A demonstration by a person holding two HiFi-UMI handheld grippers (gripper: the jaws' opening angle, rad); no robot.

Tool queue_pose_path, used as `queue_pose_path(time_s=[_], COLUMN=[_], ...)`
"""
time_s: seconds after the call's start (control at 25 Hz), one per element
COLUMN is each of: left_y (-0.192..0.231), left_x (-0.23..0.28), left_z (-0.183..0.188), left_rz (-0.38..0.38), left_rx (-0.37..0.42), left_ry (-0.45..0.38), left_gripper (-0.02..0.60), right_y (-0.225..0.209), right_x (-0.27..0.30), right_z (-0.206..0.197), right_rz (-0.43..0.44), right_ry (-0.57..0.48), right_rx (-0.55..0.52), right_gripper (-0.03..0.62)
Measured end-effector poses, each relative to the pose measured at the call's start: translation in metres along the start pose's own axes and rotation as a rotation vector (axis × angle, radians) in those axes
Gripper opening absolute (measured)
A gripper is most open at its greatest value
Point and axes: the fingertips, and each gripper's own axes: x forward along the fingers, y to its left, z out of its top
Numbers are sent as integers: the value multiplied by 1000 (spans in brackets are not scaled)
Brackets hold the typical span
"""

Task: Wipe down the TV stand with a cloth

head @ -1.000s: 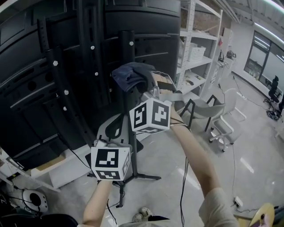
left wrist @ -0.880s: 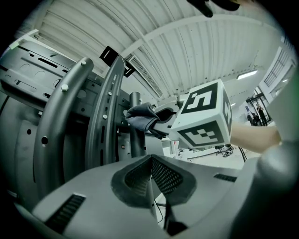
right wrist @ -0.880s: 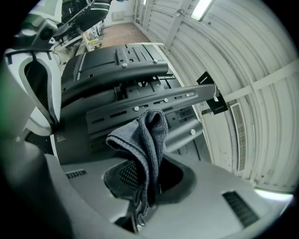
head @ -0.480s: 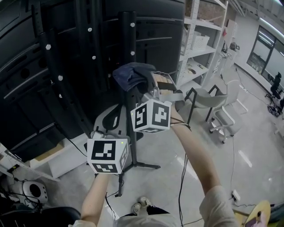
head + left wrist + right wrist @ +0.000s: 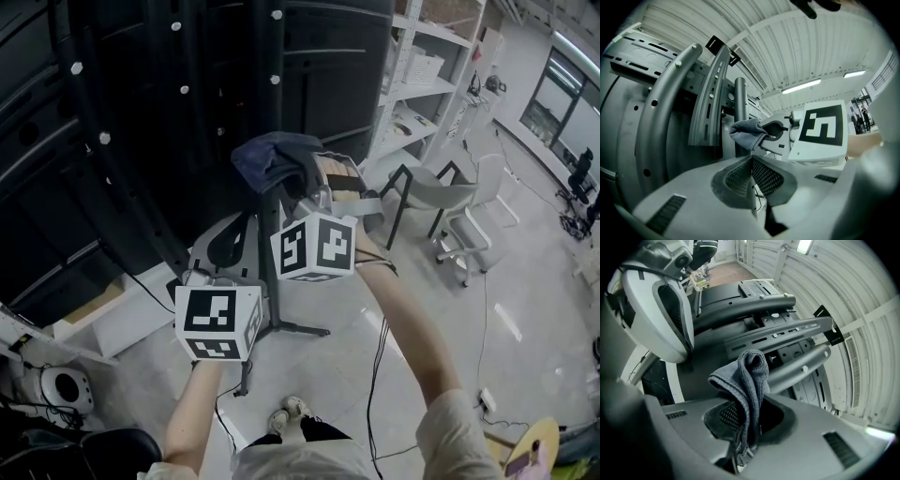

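The black TV stand [image 5: 265, 84] rises in front of me with upright poles and curved bracket arms. A dark blue-grey cloth [image 5: 272, 159] hangs bunched against the central pole, and my right gripper [image 5: 307, 180] is shut on it. In the right gripper view the cloth [image 5: 746, 376] is pinched between the jaws, with the stand's bars [image 5: 754, 303] just beyond. My left gripper [image 5: 202, 281] sits lower and to the left, apart from the stand. In the left gripper view its jaws [image 5: 752, 164] are pressed together with nothing between them, and the cloth [image 5: 747, 132] shows beside the pole [image 5: 740, 101].
White shelving [image 5: 422, 66] stands to the right of the stand. A grey chair [image 5: 436, 202] and a white chair [image 5: 486, 197] are on the floor beyond. The stand's legs [image 5: 281, 328] spread below, with cables nearby. A round white device [image 5: 61, 389] lies at the lower left.
The head view has tilted down and drawn nearer the stand. The left gripper has drifted slightly left. The right gripper still holds the cloth at the same pole.
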Motion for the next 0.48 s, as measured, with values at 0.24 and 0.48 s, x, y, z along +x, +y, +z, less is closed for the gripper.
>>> queue_pose_path(time_s=[0.24, 0.48], left_y=[2, -5], left_x=[1, 1], left_z=[-28, -53], left_rz=[-5, -1], left_rx=[-28, -60], left_ry=[33, 63], left_gripper=[15, 15], right_y=[34, 62], right_x=[-2, -6], right_z=[-13, -25], right_rz=[50, 102], right_ry=[21, 37], right_rx=[-24, -26], right_gripper=[58, 58])
